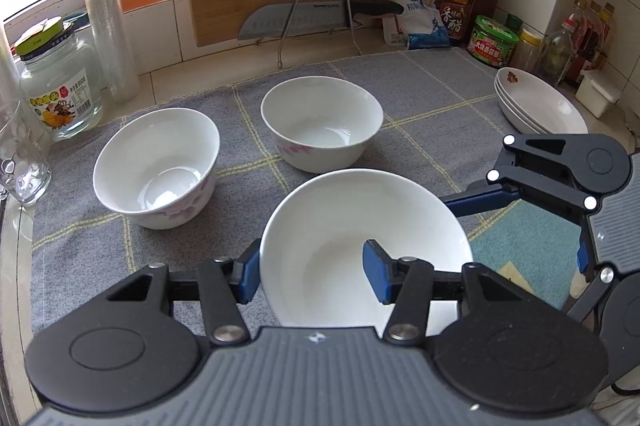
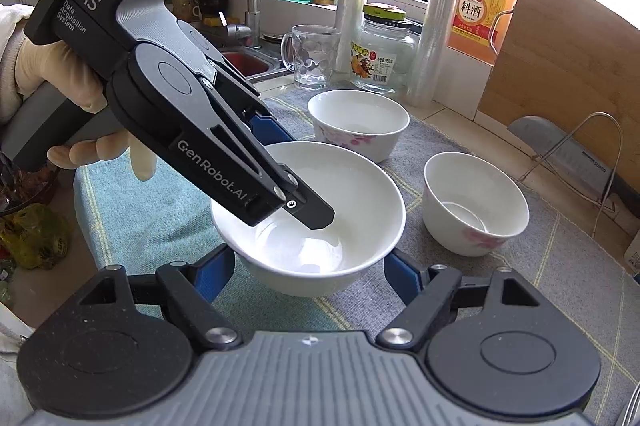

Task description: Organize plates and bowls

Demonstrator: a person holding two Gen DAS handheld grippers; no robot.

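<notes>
Three bowls on the cloth: near bowl, left bowl, far bowl. Plate stack far right. Jar far left.

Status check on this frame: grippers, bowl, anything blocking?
Left gripper shut on plain white bowl, one finger inside the rim, one outside. Right gripper open, jaws straddling the same bowl. Two floral bowls apart on the mat; nothing blocking.
</notes>
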